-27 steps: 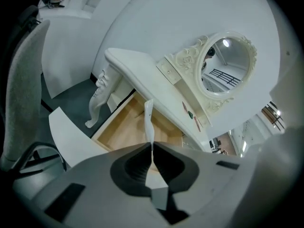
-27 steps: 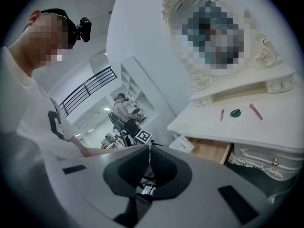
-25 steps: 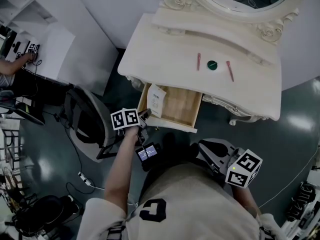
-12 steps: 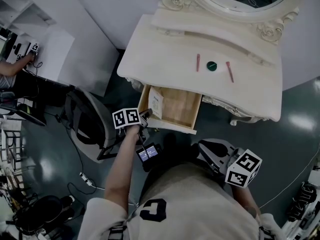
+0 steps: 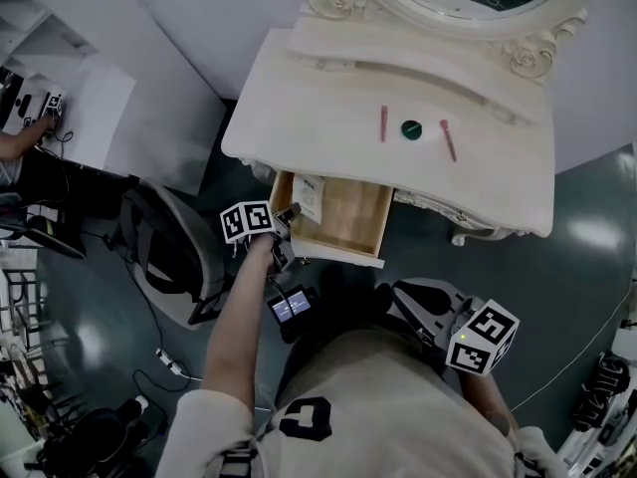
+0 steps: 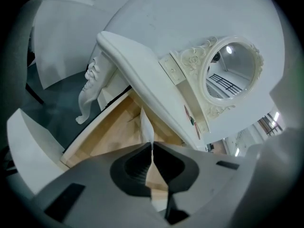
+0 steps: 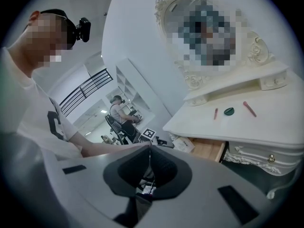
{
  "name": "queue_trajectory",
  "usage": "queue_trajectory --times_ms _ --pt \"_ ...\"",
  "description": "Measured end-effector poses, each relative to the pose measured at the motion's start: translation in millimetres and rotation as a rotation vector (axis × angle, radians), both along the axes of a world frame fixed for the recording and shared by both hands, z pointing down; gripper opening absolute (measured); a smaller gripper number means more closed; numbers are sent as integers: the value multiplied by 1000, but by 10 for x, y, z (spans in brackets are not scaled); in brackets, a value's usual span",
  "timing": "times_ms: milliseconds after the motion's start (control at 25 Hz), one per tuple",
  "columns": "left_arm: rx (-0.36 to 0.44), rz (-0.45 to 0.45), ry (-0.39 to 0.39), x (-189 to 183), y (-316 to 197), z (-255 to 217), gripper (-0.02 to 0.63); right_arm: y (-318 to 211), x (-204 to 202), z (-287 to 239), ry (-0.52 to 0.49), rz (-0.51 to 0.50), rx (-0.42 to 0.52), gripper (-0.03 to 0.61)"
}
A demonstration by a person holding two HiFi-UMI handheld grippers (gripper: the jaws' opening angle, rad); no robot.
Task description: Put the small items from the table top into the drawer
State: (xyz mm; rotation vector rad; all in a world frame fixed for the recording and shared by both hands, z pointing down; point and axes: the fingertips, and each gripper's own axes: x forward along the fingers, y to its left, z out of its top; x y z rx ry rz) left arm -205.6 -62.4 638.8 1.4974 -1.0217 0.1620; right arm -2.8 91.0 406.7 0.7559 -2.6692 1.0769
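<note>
Head view, left gripper (image 5: 289, 217): clamped on a white paper slip (image 5: 310, 196) at the left end of the open drawer (image 5: 348, 219).
Head view, table top (image 5: 289, 118): a green disc (image 5: 411, 128) lay mid-top between one pink stick (image 5: 383, 123) and another pink stick (image 5: 448, 139).
Left gripper view, jaws: pressed on the slip's thin edge, above the drawer's floor.
Right gripper view, right gripper (image 7: 150, 148): jaws together, empty, well back from the table's front edge.

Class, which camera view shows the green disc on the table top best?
The head view: it looks down on the disc, between two pink sticks. The right gripper view shows it small, slanted; the left gripper view, barely a speck.
</note>
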Motion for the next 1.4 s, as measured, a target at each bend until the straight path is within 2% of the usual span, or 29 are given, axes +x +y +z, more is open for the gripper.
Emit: queue_trajectory --times_ms 440,720,1000,1160,1400 --pt "-29 -32 54 -6 -173 138 64 16 -50 32 36 18 -11 29" --pt "-80 -30 8 -57 -236 215 66 29 -55 48 40 26 -13 29" --pt "-81 -20 -45 -107 -327 255 84 17 -23 35 27 45 -22 29" --pt "-89 -18 -52 -87 -353 268 147 9 0 23 22 58 -24 29" --pt "-91 -2 -129 -125 -354 282 209 11 23 19 19 56 -20 29"
